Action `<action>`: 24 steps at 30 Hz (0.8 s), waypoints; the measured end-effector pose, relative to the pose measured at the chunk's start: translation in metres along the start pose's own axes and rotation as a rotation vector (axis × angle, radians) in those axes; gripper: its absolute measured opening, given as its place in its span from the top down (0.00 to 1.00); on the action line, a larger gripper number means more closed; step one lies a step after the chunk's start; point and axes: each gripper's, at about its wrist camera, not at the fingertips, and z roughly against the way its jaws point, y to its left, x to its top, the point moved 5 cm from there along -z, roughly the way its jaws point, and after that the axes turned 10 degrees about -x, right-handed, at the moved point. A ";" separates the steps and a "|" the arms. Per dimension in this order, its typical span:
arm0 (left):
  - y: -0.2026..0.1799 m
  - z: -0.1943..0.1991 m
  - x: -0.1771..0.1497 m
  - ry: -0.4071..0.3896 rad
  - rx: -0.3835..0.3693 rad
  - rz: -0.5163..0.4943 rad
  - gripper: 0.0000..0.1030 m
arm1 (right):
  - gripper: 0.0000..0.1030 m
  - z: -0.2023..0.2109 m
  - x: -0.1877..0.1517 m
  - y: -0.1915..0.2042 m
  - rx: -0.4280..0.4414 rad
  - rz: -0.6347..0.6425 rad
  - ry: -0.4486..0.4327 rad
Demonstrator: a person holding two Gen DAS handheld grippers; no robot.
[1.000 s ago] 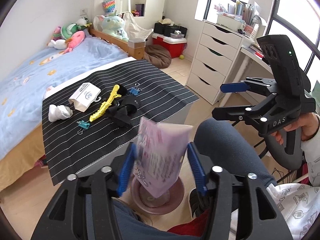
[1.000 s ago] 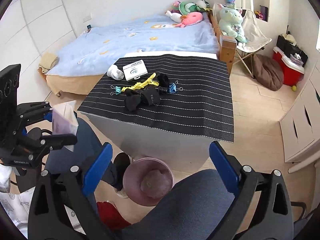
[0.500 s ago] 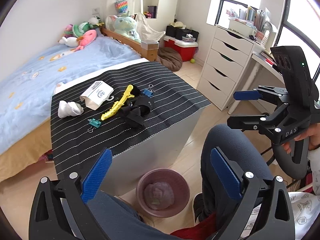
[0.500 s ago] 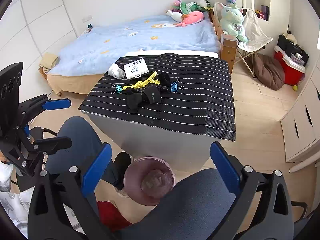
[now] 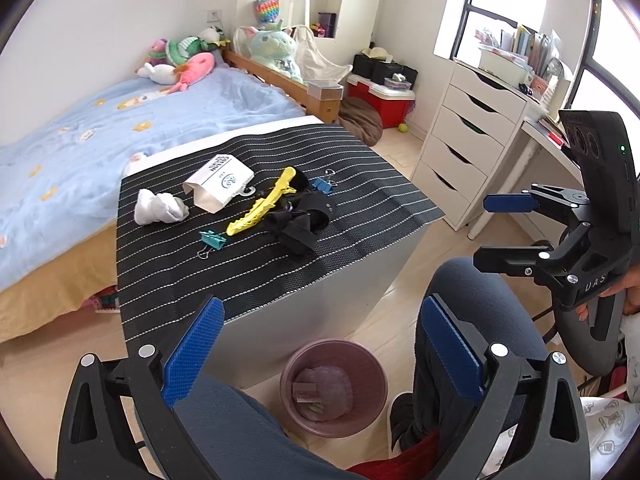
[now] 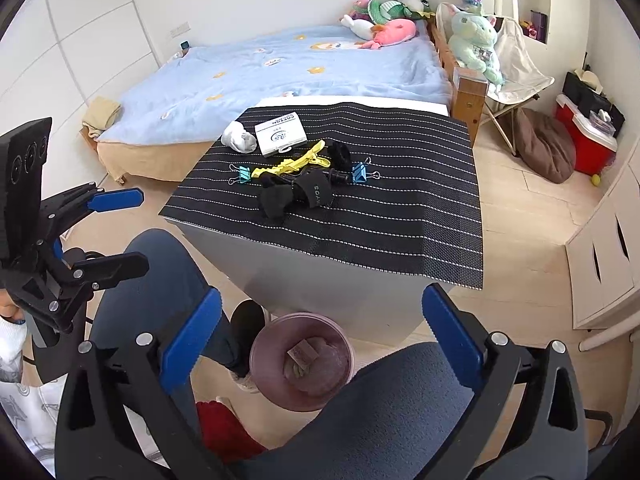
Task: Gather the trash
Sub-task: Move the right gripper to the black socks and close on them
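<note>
The desk stood at the foot of the bed, draped in a black striped mat, with the remaining clutter bunched near its far left. Below its front edge, on the floor between the person's knees, sat the pink bin with a crumpled pinkish packet already lying in it.

Largest of what looked like trash was the white carton, lying flat on the mat: light and thin-walled by my guess, likely to crush, so best pinched across its narrow sides near the open end. Just beside it lay the white wad, soft and nearly weightless; a pinch through its middle would do, though it could slip from a loose grip. The yellow clip, the black strap and the binder clips seemed no rubbish to me.

The left tongs hung over the bin, spread wide with nothing between them. The right tongs were likewise spread and empty.
</note>
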 end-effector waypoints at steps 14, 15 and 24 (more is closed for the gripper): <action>0.021 0.008 -0.002 -0.033 0.018 0.050 0.07 | 0.04 -0.027 0.053 0.019 0.014 0.078 -0.012; 0.023 0.009 -0.002 -0.036 0.019 0.053 0.07 | 0.04 -0.032 0.059 0.021 0.020 0.083 -0.009; 0.036 0.015 -0.006 -0.050 0.031 0.079 0.07 | 0.03 -0.083 0.081 0.041 0.035 0.139 0.078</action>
